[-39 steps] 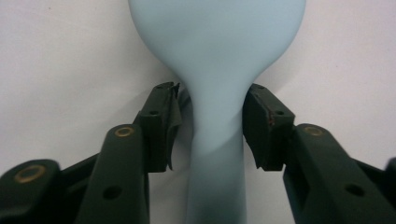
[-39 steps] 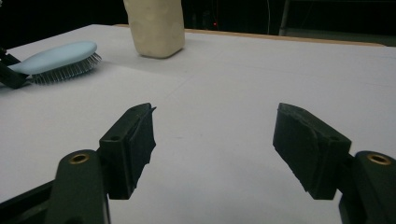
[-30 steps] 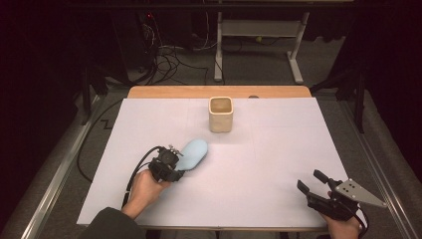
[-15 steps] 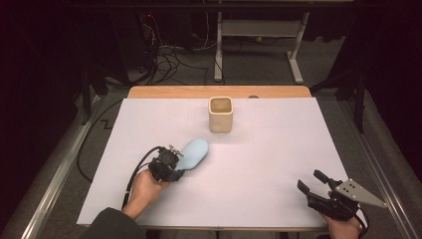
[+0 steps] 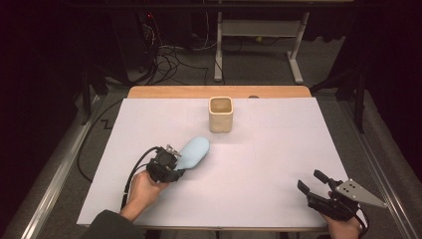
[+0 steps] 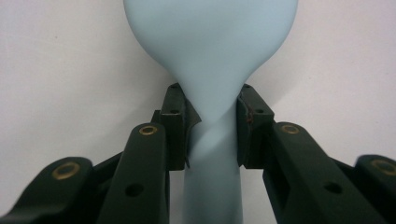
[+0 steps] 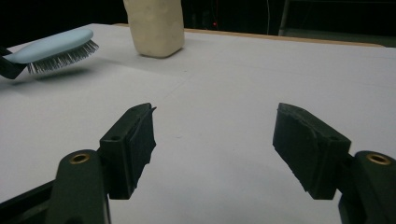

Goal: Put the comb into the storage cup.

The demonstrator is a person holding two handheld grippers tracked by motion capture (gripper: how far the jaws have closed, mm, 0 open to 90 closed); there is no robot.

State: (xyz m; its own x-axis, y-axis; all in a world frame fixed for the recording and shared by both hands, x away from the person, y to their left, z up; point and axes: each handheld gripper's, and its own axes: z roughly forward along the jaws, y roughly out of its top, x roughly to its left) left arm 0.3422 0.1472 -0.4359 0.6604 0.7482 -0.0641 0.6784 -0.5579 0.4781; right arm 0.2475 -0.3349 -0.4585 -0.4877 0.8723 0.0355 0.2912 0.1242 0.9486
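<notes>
A light-blue hairbrush (image 5: 193,152) is in my left gripper (image 5: 171,159), left of the table's middle. In the left gripper view both pads pinch the brush's narrow handle (image 6: 210,140), and its broad head (image 6: 210,46) points away from me. From the right gripper view the brush (image 7: 51,46) hangs just above the sheet, bristles down, with a shadow under it. A beige square cup (image 5: 220,113) stands upright at the back centre, beyond the brush. My right gripper (image 5: 311,181) rests open at the near right corner, and nothing is between its jaws (image 7: 215,126).
A white sheet (image 5: 259,159) covers the table, with a wooden strip (image 5: 219,92) showing along the far edge. Metal rails run down both sides. Cables and a desk frame (image 5: 259,50) sit on the floor behind the table.
</notes>
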